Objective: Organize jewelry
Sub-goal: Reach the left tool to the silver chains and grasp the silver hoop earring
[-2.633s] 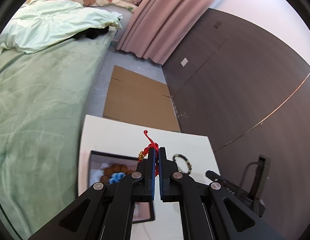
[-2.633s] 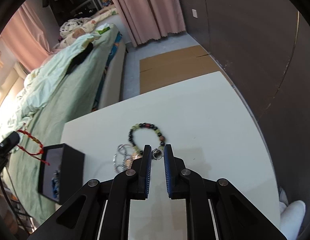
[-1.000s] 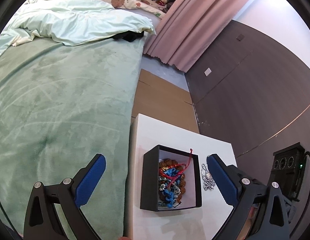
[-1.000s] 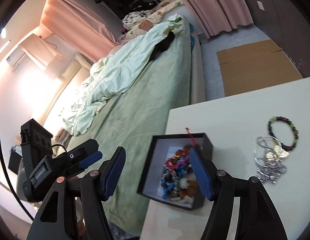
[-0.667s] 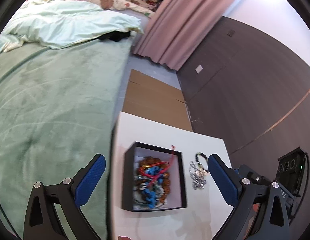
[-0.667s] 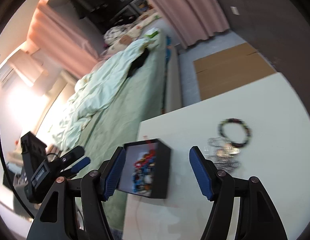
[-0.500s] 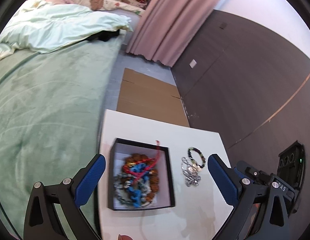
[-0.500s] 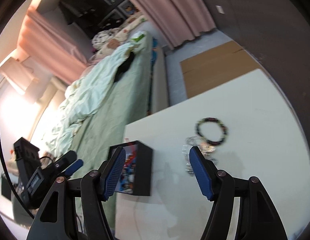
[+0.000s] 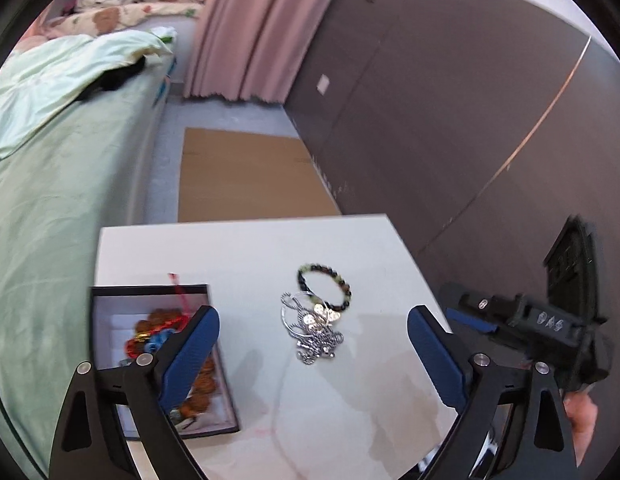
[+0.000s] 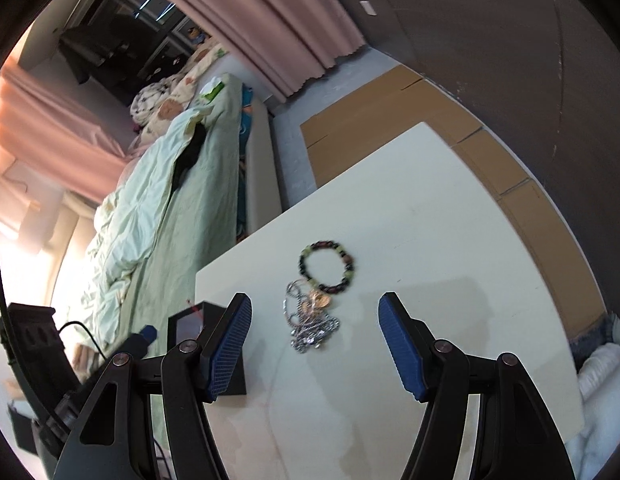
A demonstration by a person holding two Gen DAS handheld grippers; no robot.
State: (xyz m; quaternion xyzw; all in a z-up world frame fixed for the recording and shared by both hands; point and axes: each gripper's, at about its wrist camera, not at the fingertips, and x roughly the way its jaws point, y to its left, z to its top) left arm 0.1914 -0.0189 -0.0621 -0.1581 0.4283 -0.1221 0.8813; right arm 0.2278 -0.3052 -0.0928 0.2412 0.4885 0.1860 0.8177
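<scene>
Both sets of fingers gape wide and empty: the left gripper (image 9: 310, 356) and right gripper (image 10: 314, 344) hover over the silver chain (image 9: 313, 334) and beaded bracelet (image 10: 326, 267), likely bound for the black box (image 9: 110, 292) alongside.

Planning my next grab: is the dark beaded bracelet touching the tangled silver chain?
Touching: the left wrist view shows the bracelet overlapping the chain.
</scene>
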